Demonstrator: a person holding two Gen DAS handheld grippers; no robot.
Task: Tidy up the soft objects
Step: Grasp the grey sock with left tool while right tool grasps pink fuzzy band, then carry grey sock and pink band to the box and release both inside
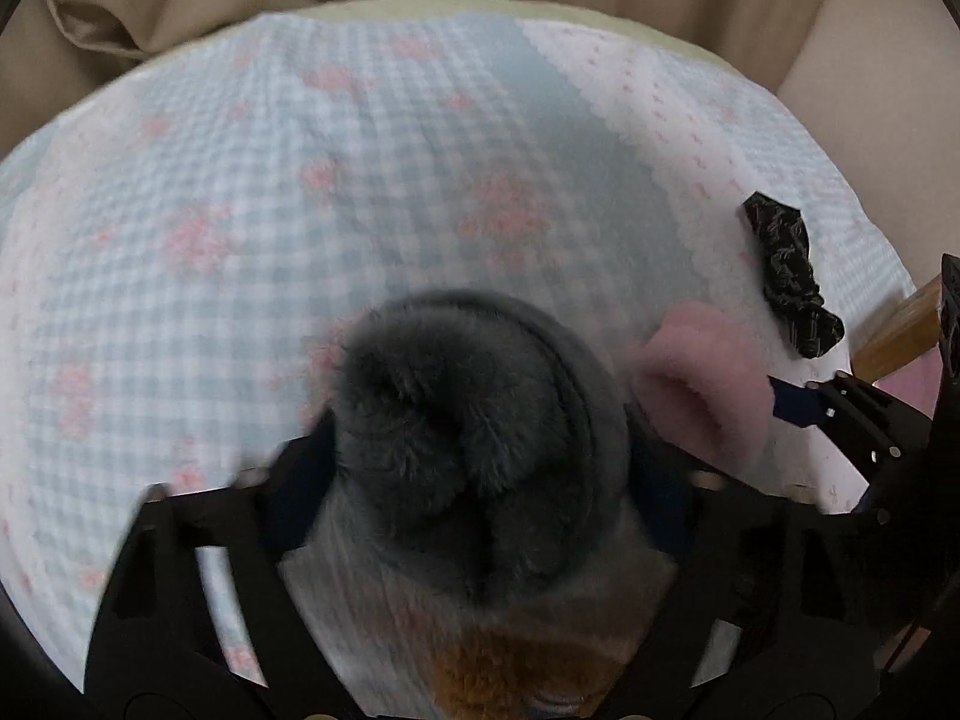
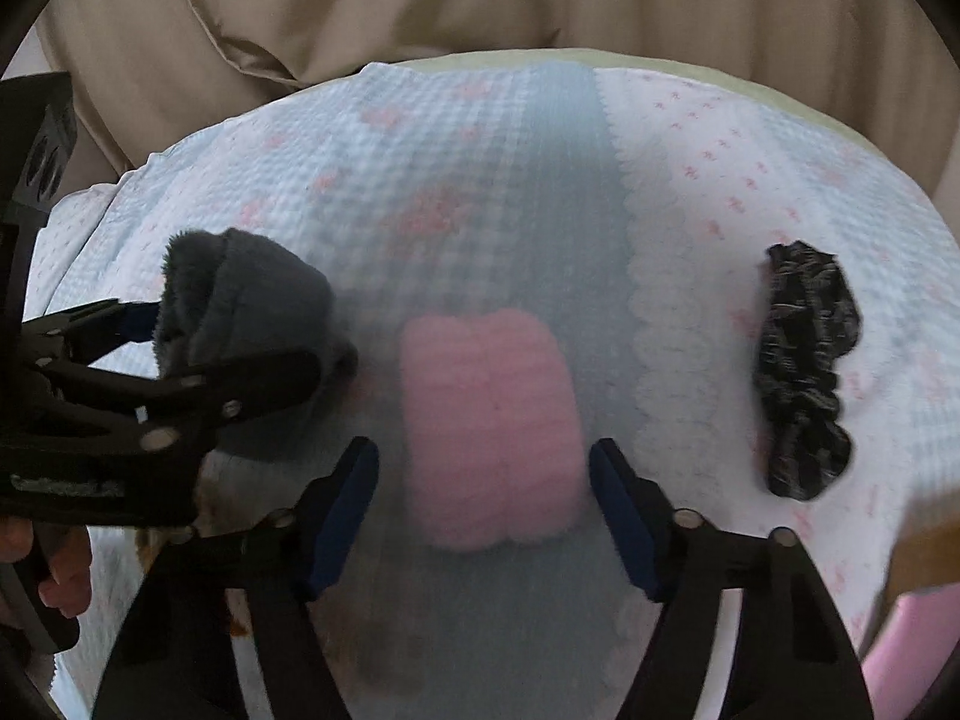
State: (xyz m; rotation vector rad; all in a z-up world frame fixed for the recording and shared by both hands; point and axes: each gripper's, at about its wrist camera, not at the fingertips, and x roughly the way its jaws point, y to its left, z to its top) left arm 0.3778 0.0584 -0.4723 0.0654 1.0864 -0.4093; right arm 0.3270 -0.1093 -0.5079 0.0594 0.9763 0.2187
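A grey fluffy sock roll [image 1: 468, 420] lies on the checked blue bedspread [image 1: 210, 210]. My left gripper [image 1: 480, 480] is shut on it, one pad against each side; the right wrist view shows the same grip [image 2: 234, 336] on the grey roll [image 2: 252, 294]. A pink fluffy roll [image 2: 492, 414] lies just right of it. My right gripper [image 2: 486, 510] stands open around the roll's near end, with a small gap at the left pad. In the left wrist view one of its fingers [image 1: 840, 402] reaches the pink roll [image 1: 702, 378].
A black patterned fabric piece [image 2: 804, 372] [image 1: 786, 276] lies further right on the white lace-edged part of the bedspread. Something brown and fuzzy [image 1: 498, 672] lies under the grey roll. Beige bedding [image 2: 420, 0] bunches behind. A wooden edge [image 1: 900, 330] borders the right side. A hand [image 2: 60, 576] holds the left gripper.
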